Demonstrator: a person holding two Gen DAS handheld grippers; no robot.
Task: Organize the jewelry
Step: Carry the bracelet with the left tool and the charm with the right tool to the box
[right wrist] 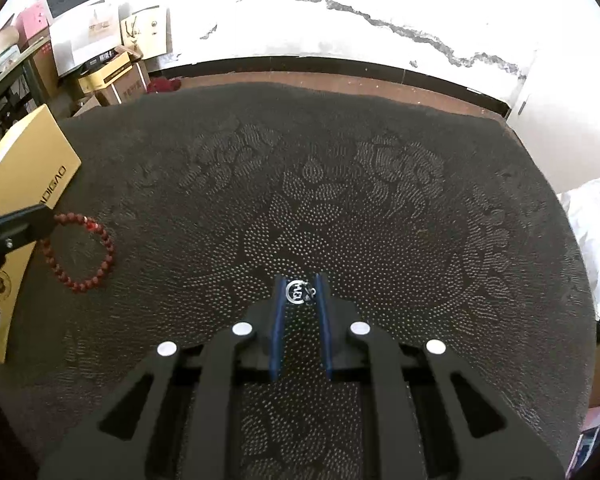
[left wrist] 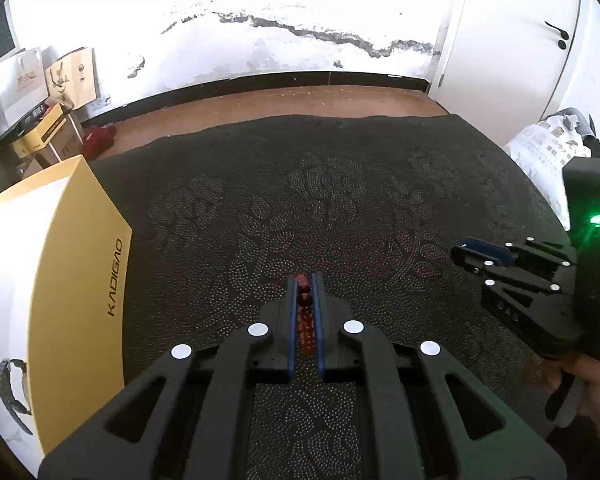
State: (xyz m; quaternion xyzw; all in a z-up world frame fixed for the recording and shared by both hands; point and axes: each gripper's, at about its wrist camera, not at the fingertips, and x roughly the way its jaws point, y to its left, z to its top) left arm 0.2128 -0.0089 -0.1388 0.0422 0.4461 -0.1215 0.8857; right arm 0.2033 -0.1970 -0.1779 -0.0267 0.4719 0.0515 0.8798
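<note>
- The left tongs (left wrist: 305, 286) are clamped on a red beaded bracelet (right wrist: 85, 254); its loop hangs from the tips over the dark patterned cloth (right wrist: 340, 184) covering the bench.
- The right tongs (right wrist: 302, 286) are closed on a small silver ring-shaped pendant (right wrist: 298, 292), pinched between the 2 blue pads (right wrist: 278, 320) just above the cloth.
- A yellow box (left wrist: 80, 280) printed KADIGAO lies at the bench's left edge, just beside the bracelet.
- In the left wrist view, the right tongs sit well apart from the left, at the frame's right side.
</note>
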